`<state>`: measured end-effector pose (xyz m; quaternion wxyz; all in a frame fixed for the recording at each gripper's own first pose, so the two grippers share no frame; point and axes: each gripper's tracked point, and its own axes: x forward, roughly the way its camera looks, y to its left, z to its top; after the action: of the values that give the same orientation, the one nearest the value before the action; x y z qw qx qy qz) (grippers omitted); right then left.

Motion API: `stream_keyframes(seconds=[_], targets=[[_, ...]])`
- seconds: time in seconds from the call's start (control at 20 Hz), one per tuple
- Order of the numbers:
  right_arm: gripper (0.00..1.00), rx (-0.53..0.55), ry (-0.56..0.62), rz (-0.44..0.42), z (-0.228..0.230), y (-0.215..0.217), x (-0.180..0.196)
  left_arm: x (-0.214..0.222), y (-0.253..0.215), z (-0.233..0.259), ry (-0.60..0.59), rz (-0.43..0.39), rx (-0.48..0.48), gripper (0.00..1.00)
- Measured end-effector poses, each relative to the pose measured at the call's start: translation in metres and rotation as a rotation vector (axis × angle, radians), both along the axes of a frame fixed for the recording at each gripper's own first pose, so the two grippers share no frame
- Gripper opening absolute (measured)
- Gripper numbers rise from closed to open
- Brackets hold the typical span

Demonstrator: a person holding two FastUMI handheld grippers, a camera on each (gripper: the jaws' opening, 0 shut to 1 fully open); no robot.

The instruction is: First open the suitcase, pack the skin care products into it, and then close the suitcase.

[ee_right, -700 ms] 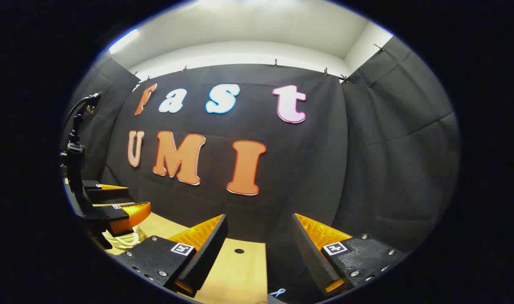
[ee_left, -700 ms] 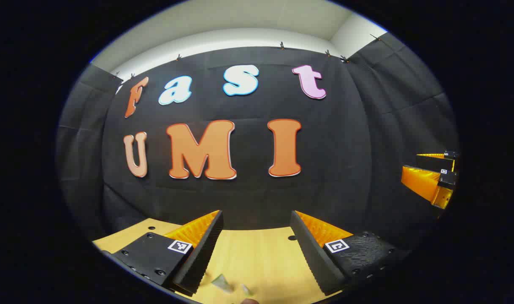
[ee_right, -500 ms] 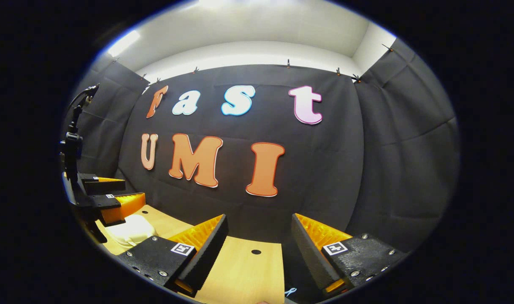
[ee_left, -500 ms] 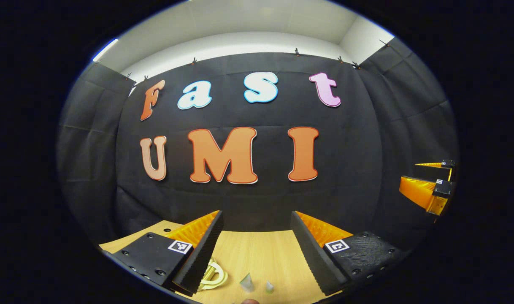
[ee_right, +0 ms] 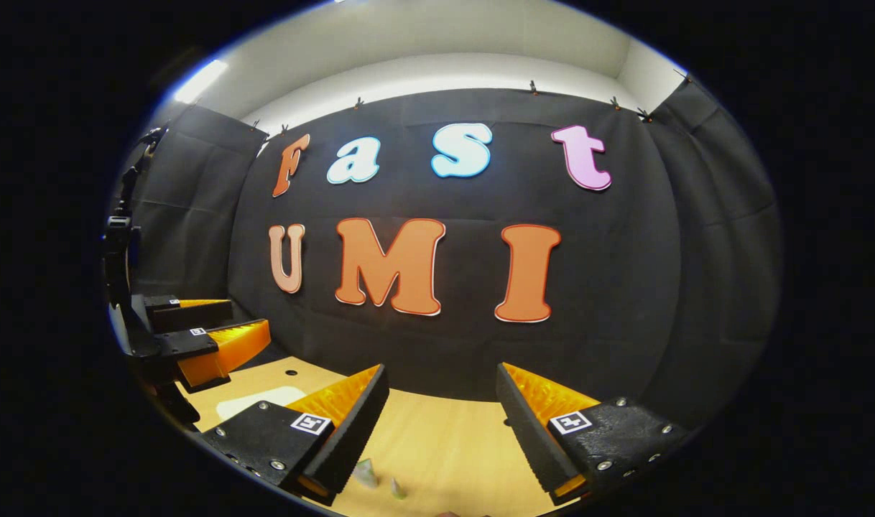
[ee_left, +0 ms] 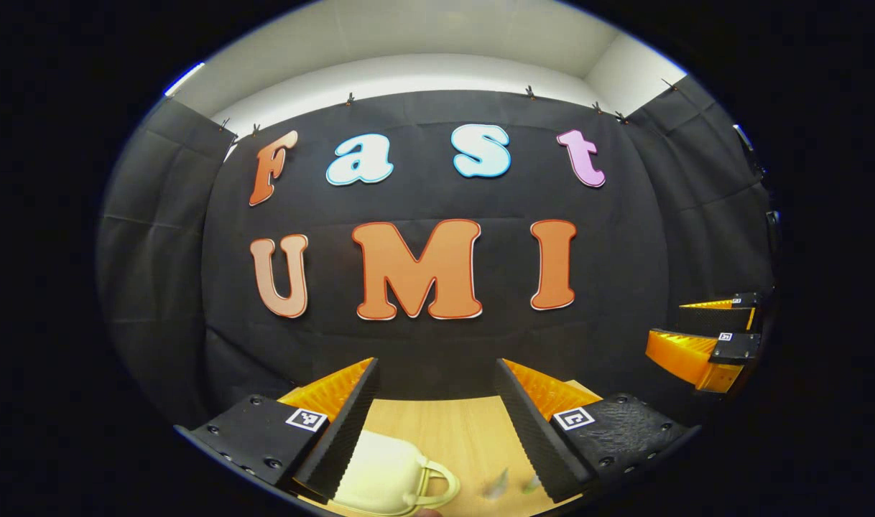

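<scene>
The left gripper [ee_left: 436,420] hung spread and empty above the table [ee_left: 452,431]; a cream suitcase [ee_left: 380,477] lay just under its left finger; the right gripper [ee_right: 441,424], also spread, held nothing; two small blurred items [ee_right: 369,474] lay below it.

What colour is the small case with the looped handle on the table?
Cream, the small handled case; clearest in the left gripper view.

A pale wooden worktop [ee_left: 452,431] runs up to the black cloth wall [ee_left: 157,237], with a small dark hole [ee_right: 291,373] near its far edge in the right gripper view. Small clips [ee_left: 529,91] pin the cloth's top edge below a white wall [ee_left: 409,72] and ceiling [ee_right: 423,36], where a bright strip light [ee_right: 197,72] glows.
</scene>
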<state>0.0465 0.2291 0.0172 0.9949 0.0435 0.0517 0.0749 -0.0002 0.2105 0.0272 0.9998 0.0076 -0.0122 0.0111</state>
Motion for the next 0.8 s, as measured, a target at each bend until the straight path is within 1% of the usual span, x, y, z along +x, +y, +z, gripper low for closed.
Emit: stream_keyframes(seconds=[0.05, 0.1, 0.15, 0.2, 0.25, 0.3, 0.35, 0.4, 0.45, 0.5, 0.55, 0.6, 0.65, 0.75, 0.8], targets=[[0.95, 0.003, 0.012, 0.011, 0.002, 0.009, 0.004, 0.008, 0.009, 0.011, -0.015, -0.007, 0.005, 1.0], [0.92, -0.007, 0.008, -0.002, 0.01, 0.011, 0.009, 0.011, 0.016, 0.024, -0.042, -0.011, 0.002, 1.0], [0.96, -0.012, -0.03, -0.023, 0.022, 0.012, 0.012, 0.013, 0.024, 0.036, -0.066, -0.007, 0.004, 0.98], [0.95, -0.014, -0.048, -0.026, 0.027, 0.015, 0.013, 0.013, 0.029, 0.034, -0.072, -0.008, 0.011, 0.99], [0.92, -0.026, -0.048, -0.029, 0.023, 0.018, 0.011, 0.013, 0.03, 0.027, -0.062, -0.014, 0.016, 1.0], [0.95, -0.041, -0.036, -0.039, 0.017, 0.016, 0.011, 0.013, 0.03, 0.016, -0.051, -0.025, 0.028, 1.0], [0.92, -0.051, -0.027, -0.047, 0.012, 0.015, 0.01, 0.014, 0.031, 0.006, -0.04, -0.029, 0.047, 1.0], [0.95, -0.055, -0.011, -0.056, 0.007, 0.015, 0.009, 0.015, 0.03, -0.007, -0.026, -0.035, 0.067, 0.98], [0.92, -0.06, 0.003, -0.064, 0.0, 0.016, 0.008, 0.017, 0.028, -0.029, -0.006, -0.047, 0.096, 0.98], [0.92, -0.074, 0.01, -0.071, -0.005, 0.016, 0.006, 0.016, 0.026, -0.04, 0.007, -0.056, 0.111, 0.98], [0.95, -0.105, 0.012, -0.074, -0.01, 0.015, 0.003, 0.016, 0.027, -0.053, 0.015, -0.057, 0.148, 0.98], [0.95, -0.117, 0.007, -0.077, -0.01, 0.016, 0.002, 0.018, 0.028, -0.064, 0.025, -0.057, 0.179, 0.98], [0.95, -0.118, 0.004, -0.079, -0.01, 0.017, 0.001, 0.018, 0.029, -0.073, 0.038, -0.059, 0.197, 1.0], [0.95, -0.112, -0.003, -0.07, -0.01, 0.02, -0.001, 0.02, 0.027, -0.096, 0.066, -0.072, 0.238, 1.0], [0.95, -0.118, -0.004, -0.067, -0.012, 0.02, 0.0, 0.022, 0.029, -0.11, 0.083, -0.076, 0.269, 0.98]])
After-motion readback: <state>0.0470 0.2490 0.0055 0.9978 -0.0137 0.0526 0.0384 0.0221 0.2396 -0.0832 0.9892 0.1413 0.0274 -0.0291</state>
